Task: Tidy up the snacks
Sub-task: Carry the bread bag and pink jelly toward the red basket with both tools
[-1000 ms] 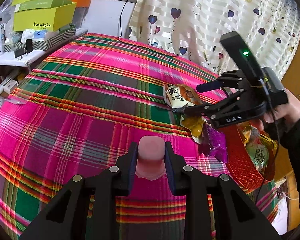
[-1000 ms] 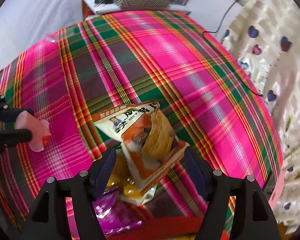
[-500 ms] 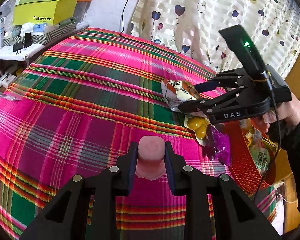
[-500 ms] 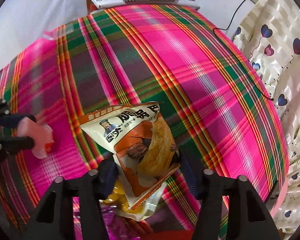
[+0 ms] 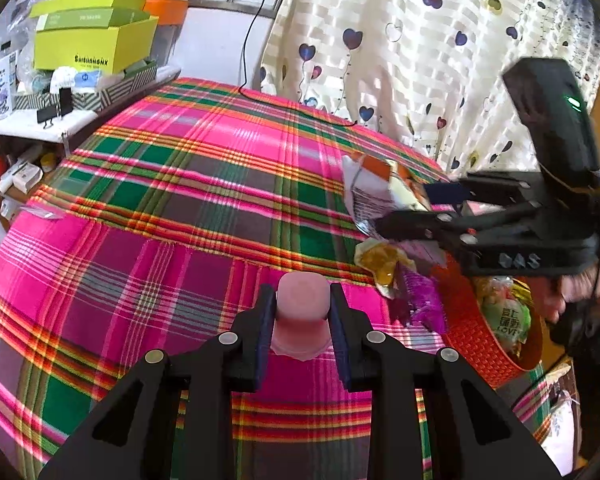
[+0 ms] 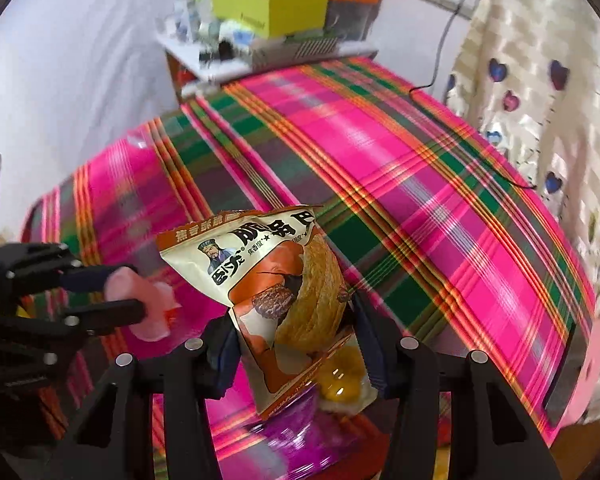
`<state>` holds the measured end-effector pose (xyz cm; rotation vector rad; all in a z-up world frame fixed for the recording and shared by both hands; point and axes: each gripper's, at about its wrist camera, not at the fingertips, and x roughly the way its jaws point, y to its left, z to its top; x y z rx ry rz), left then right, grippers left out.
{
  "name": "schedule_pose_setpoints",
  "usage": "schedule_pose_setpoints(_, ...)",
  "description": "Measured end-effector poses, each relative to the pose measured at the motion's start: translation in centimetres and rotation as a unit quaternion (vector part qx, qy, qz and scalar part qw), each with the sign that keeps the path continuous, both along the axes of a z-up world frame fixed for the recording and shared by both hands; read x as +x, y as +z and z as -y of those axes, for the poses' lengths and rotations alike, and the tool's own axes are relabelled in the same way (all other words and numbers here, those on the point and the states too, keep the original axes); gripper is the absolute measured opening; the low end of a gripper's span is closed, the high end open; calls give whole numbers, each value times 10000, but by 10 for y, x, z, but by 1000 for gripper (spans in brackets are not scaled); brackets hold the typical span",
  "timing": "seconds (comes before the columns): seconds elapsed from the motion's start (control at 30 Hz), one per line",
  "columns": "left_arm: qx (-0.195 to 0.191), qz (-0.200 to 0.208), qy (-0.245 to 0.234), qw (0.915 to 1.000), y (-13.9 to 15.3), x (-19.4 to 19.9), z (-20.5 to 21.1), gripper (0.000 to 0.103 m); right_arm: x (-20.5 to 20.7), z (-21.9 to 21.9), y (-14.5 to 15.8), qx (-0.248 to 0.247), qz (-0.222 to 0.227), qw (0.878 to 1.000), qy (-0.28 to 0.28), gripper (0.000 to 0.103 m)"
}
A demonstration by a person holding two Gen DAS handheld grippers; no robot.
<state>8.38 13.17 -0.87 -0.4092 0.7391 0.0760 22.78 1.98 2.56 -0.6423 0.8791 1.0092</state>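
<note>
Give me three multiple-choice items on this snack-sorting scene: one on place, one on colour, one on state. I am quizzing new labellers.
1. Where is the red basket?
A. at the table's right edge
B. on the shelf
C. on the floor

2. What colour is the snack in the left gripper?
A. green
B. pink
C. blue

3. What is the right gripper doing?
A. standing empty
B. closing on a crisp bag
C. holding a box

Answers:
1 A, it sits by the table's right edge.
2 B, a pink piece shows between the fingers.
3 B, the bag sits between its jaws.
</note>
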Motion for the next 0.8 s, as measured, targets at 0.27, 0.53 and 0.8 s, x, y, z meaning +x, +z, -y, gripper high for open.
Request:
schedule_pose_setpoints(0.27, 151, 205, -155, 9996, 23, -12, 22, 27, -47, 46, 28, 765, 28, 9957, -513, 50)
schedule_pose_setpoints(0.53, 255, 384, -375, 9982, 43, -22, 49, 27, -71, 96, 41, 1237, 110, 9858, -1134, 50)
schedule_pose_setpoints(0.8, 334, 497, -585, 9965, 57, -23, 74, 27, -81, 157, 53, 1645, 157, 9713, -1712, 50)
